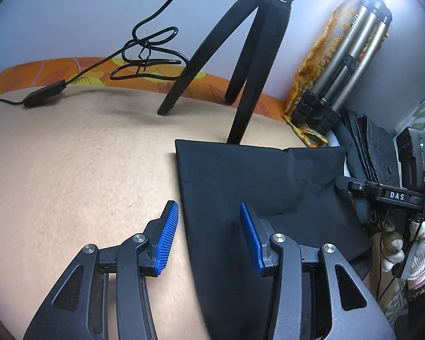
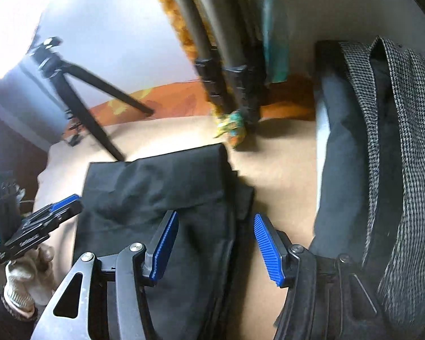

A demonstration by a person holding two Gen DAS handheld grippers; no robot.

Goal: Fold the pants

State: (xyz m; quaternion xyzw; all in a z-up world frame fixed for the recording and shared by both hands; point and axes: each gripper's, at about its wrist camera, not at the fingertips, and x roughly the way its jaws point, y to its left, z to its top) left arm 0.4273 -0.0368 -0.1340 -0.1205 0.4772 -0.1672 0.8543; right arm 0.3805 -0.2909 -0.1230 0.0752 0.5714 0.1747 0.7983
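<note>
The black pants (image 1: 257, 181) lie folded into a flat block on the beige bed surface (image 1: 70, 170). My left gripper (image 1: 209, 235) is open above the block's left edge, holding nothing. In the right wrist view the same pants (image 2: 161, 198) lie folded, with layered edges on their right side. My right gripper (image 2: 216, 248) is open over that right edge, holding nothing. The left gripper (image 2: 42, 221) shows at the left of the right wrist view. The right gripper's body (image 1: 388, 195) shows at the right of the left wrist view.
A black tripod (image 1: 240, 65) stands on the bed just behind the pants, with a coiled cable (image 1: 144, 53) and adapter to its left. A folded silver tripod (image 1: 354, 65) leans at the wall. A stack of folded dark and houndstooth clothes (image 2: 382, 170) lies right of the pants.
</note>
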